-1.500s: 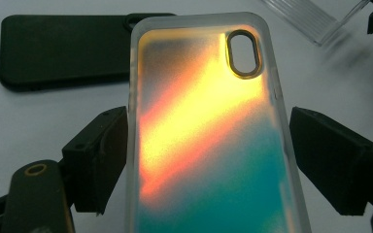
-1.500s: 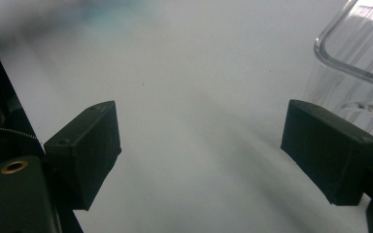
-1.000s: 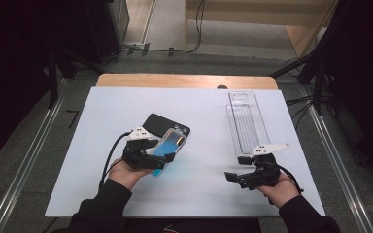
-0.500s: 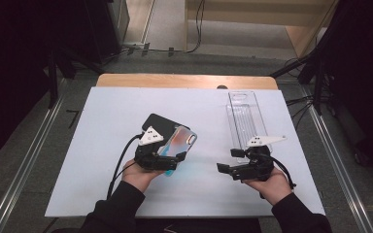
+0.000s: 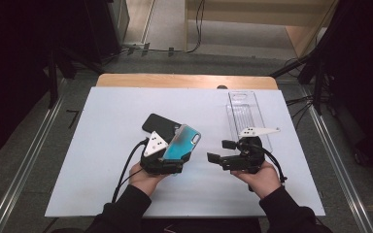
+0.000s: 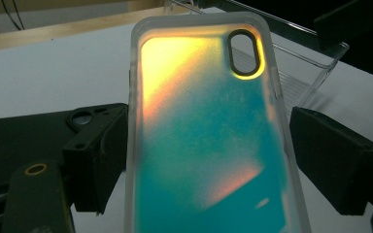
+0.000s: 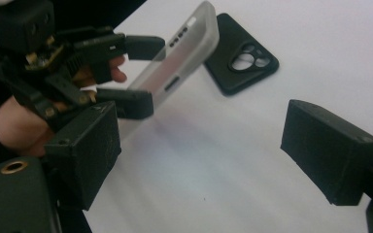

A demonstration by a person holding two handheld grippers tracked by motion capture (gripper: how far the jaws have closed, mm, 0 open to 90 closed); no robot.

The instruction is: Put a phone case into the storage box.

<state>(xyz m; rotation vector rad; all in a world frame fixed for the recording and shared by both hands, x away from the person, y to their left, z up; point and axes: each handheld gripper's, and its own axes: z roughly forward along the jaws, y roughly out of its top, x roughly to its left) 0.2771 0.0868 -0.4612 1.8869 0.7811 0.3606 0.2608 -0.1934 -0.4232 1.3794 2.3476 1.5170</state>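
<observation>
Your left tool (image 5: pixel 175 154) is pinching the iridescent phone case (image 5: pixel 182 143) by its long edges, one jaw on each side, and holds it lifted off the white surface (image 5: pixel 102 126) with the camera cutout at the far end. In the left tool view the case (image 6: pixel 209 136) stands between the two black jaws, teal and yellow across its back, with a frosted rim. Just behind it, on the surface, lies a black phone case (image 5: pixel 156 124), flat and apart from the one you hold. Your right tool (image 5: pixel 218 151) hovers near the case's right side with its jaws spread and nothing between them; in the right tool view they frame bare surface. A clear plastic tray (image 5: pixel 245 114) lies beyond your right hand (image 5: pixel 260 177), towards the far edge.
</observation>
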